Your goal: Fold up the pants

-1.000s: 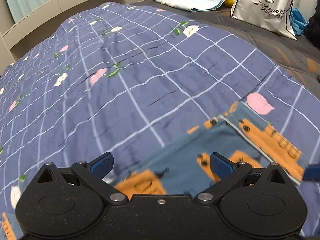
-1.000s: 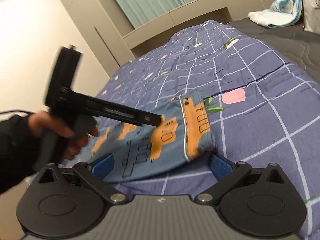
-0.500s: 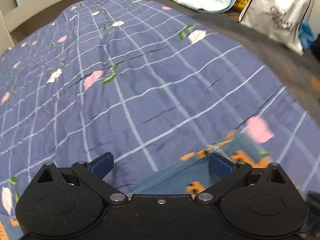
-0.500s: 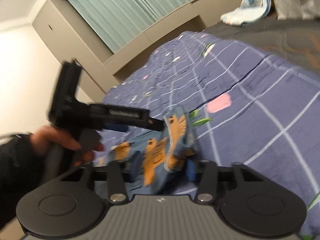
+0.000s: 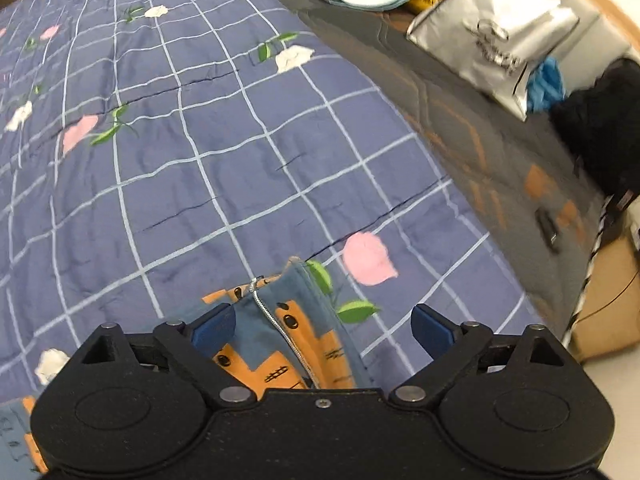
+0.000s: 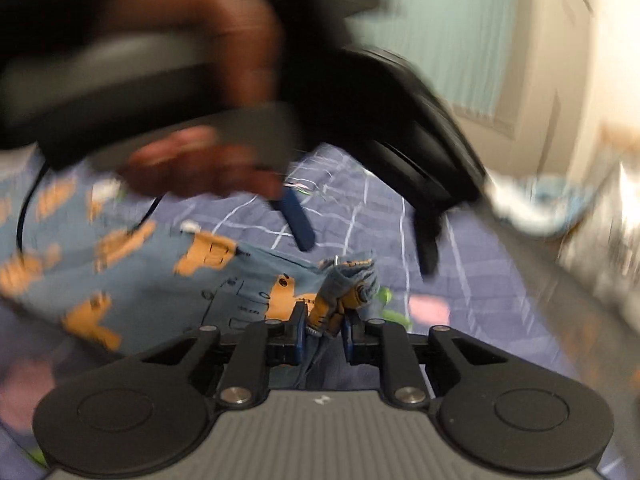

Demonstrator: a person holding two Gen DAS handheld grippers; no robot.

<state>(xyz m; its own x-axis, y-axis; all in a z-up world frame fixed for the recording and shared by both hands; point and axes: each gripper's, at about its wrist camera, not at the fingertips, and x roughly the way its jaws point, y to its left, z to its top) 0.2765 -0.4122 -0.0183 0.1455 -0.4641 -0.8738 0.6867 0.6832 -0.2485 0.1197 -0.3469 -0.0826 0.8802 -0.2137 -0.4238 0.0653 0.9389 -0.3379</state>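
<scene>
Over the quilt (image 5: 248,168), right gripper (image 6: 323,330) has just closed on pants (image 6: 168,280).

Left claw (image 5: 322,326) wide, right claw (image 6: 323,330) just closing, pinched

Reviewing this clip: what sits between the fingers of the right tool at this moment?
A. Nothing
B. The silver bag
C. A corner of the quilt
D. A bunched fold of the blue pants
D: in the right wrist view the right tool has just been closing, and its pads pinch a bunched fold of the pants.
</scene>
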